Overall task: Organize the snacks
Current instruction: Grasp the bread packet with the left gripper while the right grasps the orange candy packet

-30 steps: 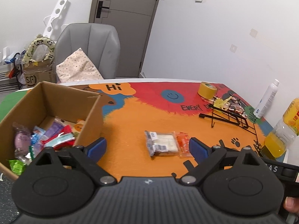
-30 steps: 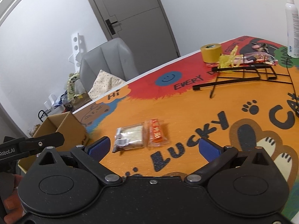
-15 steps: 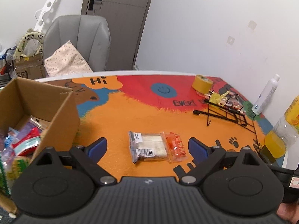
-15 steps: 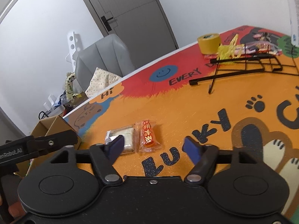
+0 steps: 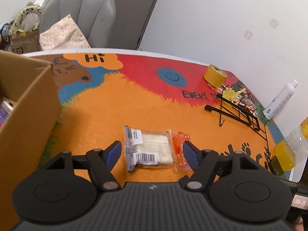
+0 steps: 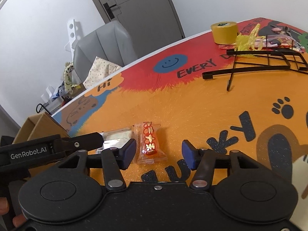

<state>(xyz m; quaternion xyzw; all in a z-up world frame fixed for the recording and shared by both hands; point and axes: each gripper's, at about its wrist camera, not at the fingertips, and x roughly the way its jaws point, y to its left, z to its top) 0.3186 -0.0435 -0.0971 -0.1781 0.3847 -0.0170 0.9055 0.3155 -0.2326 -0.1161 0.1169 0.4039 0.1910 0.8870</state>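
Two hand-held grippers had just been closing, jaws still apart: left (image 5: 152,152) straddling the clear cracker packet (image 5: 149,150), right (image 6: 158,154) straddling the orange candy (image 6: 149,142) beside it.

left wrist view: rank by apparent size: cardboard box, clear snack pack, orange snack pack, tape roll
1. cardboard box, largest by far, though it sits nearest the camera and is cut off by the frame
2. clear snack pack
3. orange snack pack and tape roll look alike; the roll lies farther away, so unranked
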